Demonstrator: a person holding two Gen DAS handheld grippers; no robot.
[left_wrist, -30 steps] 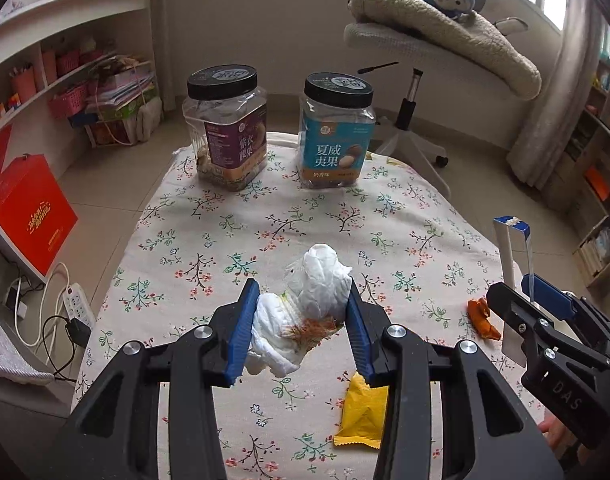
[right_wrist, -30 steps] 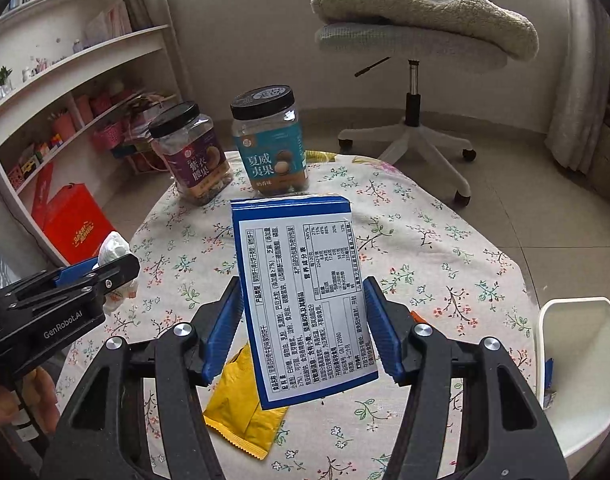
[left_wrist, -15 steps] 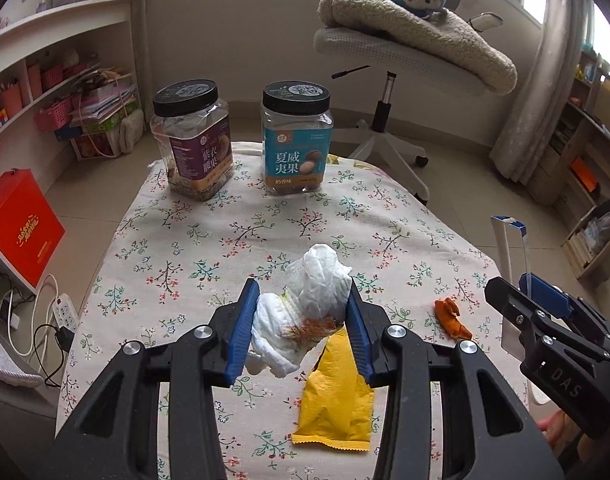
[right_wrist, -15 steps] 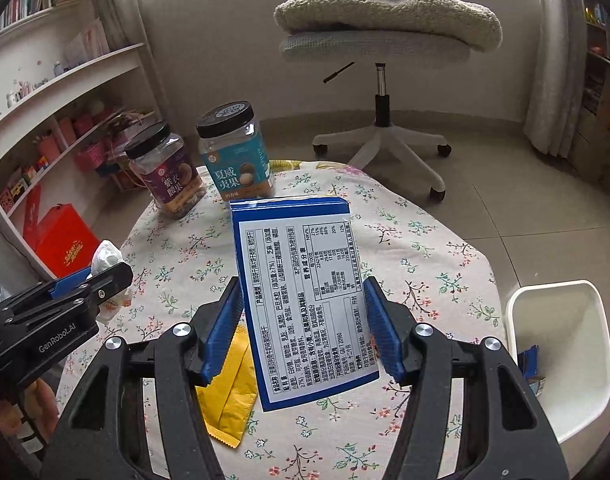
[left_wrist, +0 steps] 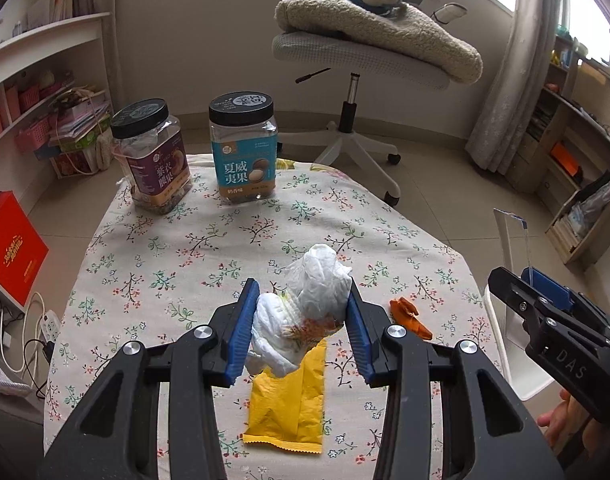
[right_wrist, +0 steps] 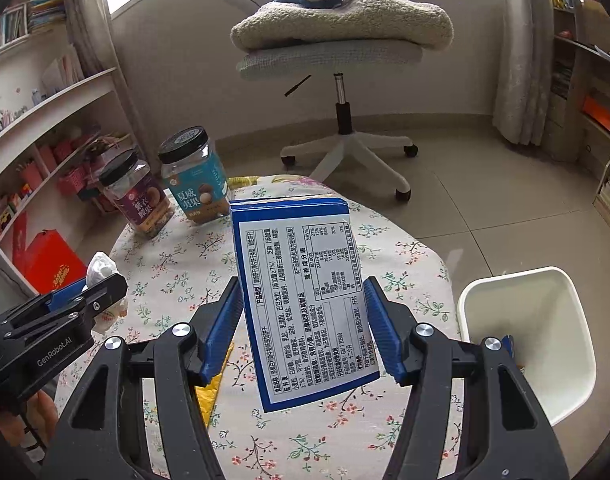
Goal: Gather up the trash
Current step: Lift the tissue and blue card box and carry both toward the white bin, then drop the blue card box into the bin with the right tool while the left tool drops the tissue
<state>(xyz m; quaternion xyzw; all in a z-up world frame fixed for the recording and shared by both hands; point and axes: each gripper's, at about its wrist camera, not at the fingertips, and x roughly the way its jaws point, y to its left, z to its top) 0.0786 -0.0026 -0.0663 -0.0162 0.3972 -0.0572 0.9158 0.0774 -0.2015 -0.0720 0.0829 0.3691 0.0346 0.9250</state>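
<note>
My left gripper (left_wrist: 301, 330) is shut on a crumpled white tissue wad (left_wrist: 305, 308) with orange stains, held above the floral tablecloth (left_wrist: 185, 248). My right gripper (right_wrist: 305, 332) is shut on a blue and white snack box (right_wrist: 305, 296), held upright above the table. A yellow wrapper (left_wrist: 291, 404) lies flat on the cloth below the left gripper; its edge shows in the right wrist view (right_wrist: 211, 396). A small orange scrap (left_wrist: 409, 318) lies to its right. A white trash bin (right_wrist: 533, 332) stands beside the table's right edge, with a bit of trash inside.
Two black-lidded snack jars, purple label (left_wrist: 155, 162) and blue label (left_wrist: 244, 148), stand at the table's far end. A swivel chair (left_wrist: 357, 64) with a blanket and plush monkey stands beyond. Shelves line the left wall; a red box (left_wrist: 9, 248) sits on the floor.
Both grippers have pulled back and risen from the table with their loads still held. The yellow wrapper now shows fully below the left gripper, and more of the bin is in the right view.
</note>
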